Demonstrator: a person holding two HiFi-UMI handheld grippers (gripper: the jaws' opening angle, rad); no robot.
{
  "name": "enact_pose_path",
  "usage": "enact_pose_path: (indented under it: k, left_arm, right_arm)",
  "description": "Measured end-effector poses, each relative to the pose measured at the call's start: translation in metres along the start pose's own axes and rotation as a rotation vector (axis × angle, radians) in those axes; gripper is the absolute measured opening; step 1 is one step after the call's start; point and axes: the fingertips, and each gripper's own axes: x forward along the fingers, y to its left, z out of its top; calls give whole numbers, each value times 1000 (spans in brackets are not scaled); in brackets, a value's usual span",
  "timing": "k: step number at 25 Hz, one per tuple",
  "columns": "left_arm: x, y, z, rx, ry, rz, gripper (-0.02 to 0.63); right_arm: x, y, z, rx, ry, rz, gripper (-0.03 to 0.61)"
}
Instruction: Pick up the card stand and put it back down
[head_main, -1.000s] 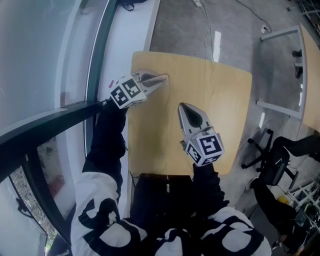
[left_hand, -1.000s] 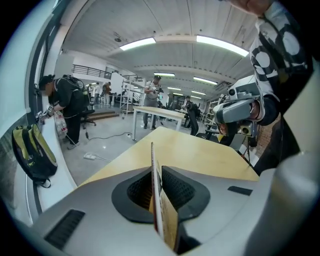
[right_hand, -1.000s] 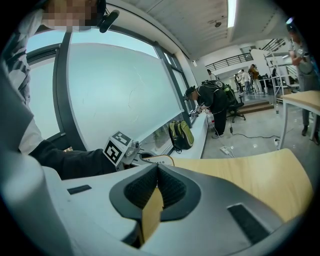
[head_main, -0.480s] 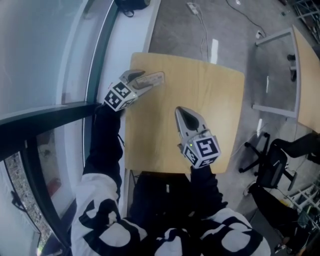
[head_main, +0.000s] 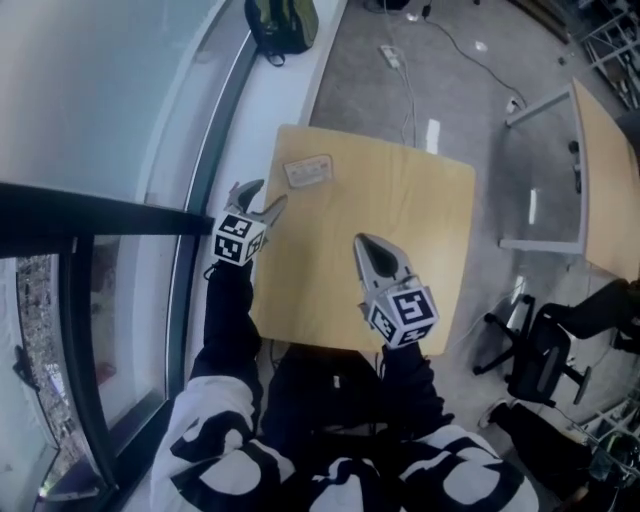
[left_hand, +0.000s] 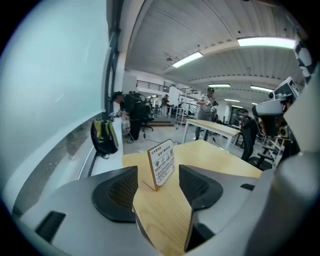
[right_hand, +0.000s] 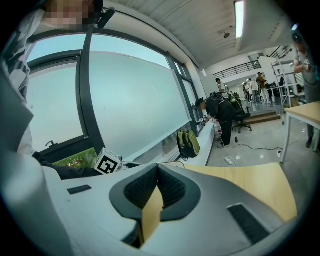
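The left gripper's jaws have just been opening, with nothing between them. The card stand is standing just beyond. The right gripper is hovering clenched and empty.

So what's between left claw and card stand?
Only bare tabletop, in the head view; the left claw, jaws just opened and empty, sits short of the card stand.

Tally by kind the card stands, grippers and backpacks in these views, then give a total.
Card stand: 1
Grippers: 2 (left gripper, right gripper)
Backpack: 1
Total: 4
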Motion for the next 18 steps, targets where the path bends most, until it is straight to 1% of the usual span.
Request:
enact_pose_path:
  k: [2, 4, 8, 12, 16, 18]
  left_arm:
    - [-23, -6, 3, -50, -43, 47, 258]
    - [-45, -19, 13, -91, -92, 65, 258]
    - [-87, -48, 46, -125, -193, 90, 258]
    - [-129, -76, 82, -114, -300, 124, 249]
    - [-178, -111, 109, -57, -364, 215, 240]
    - [-200, -129, 122, -41, -399, 248, 237]
  right_arm:
    - [-9, 10, 2, -17, -11, 18, 12]
    - [-18, 22, 3, -36, -21, 39, 12]
    - [-30, 45, 10, -76, -43, 61, 12]
    - [-41, 65, 24, -113, -87, 80, 12]
    - [-71, 81, 41, -143, -132, 93, 12]
    - [-85, 86, 49, -155, -161, 92, 12]
